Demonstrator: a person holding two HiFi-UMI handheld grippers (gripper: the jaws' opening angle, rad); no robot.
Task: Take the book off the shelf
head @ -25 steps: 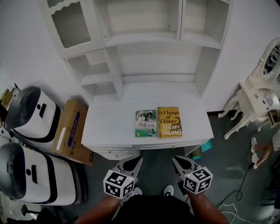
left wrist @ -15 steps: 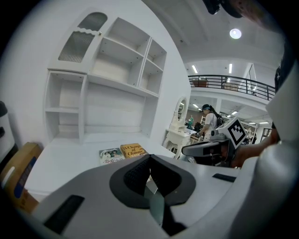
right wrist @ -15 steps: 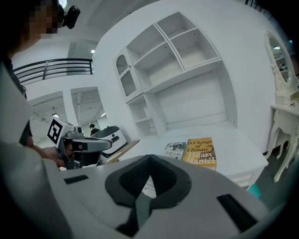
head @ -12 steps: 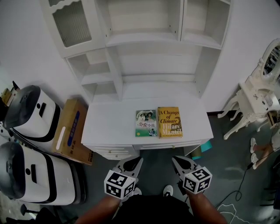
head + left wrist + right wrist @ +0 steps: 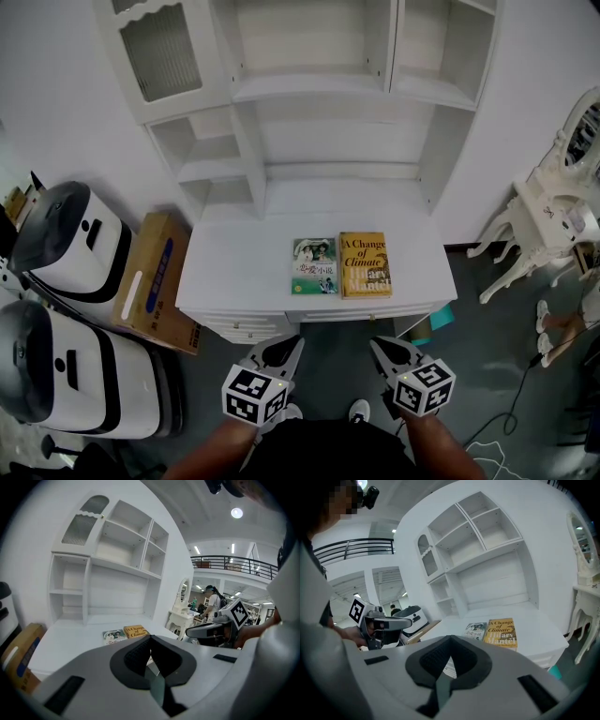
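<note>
Two books lie flat side by side on the white desk top (image 5: 234, 267) of the shelf unit: a green-covered one (image 5: 315, 265) and a yellow one (image 5: 366, 264) to its right. Both are near the desk's front edge. My left gripper (image 5: 292, 343) and right gripper (image 5: 379, 345) hang side by side in front of and below that edge, apart from the books. Each is shut with nothing between its jaws. In the left gripper view the green book (image 5: 113, 636) and yellow book (image 5: 136, 631) lie beyond the closed jaws; the right gripper view shows the same green book (image 5: 476, 629) and yellow book (image 5: 501, 632).
The white shelves (image 5: 319, 89) above the desk hold nothing. A cardboard box (image 5: 150, 281) leans at the desk's left, with two white and black machines (image 5: 66, 234) beside it. A white ornate chair (image 5: 544, 216) stands at the right. A person (image 5: 213, 603) stands far off.
</note>
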